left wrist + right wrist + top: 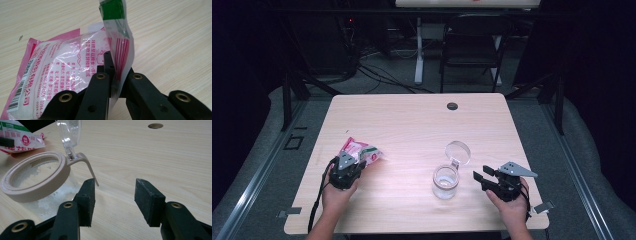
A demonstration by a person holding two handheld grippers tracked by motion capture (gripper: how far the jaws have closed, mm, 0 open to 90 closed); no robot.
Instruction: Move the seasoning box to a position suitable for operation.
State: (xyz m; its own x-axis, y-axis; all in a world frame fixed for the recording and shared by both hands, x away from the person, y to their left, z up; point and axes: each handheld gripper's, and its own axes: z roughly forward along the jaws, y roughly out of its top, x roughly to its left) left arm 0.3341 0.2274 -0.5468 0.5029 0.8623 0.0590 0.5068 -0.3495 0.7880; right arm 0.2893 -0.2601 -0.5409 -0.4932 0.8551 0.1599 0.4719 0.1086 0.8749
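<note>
A pink-and-white plastic bag (360, 150) with red print lies on the left part of the wooden table (412, 120). My left gripper (357, 163) is shut on it. In the left gripper view the black jaws of that gripper (116, 75) pinch an upright flap of the bag (62, 65), which has a green strip on top. A clear jar (446, 182) with a beige rim (37, 182) stands right of centre. Its clear hinged lid (68, 132) is flipped up, and white powder lies inside. My right gripper (481, 173) stands open just right of the jar, and nothing is between its jaws (115, 195).
A dark round cable hole (452, 106) sits near the table's far edge. A black chair (473, 47) and a white desk leg (418, 50) stand on the floor behind the table. Bare wood lies between the bag and the jar.
</note>
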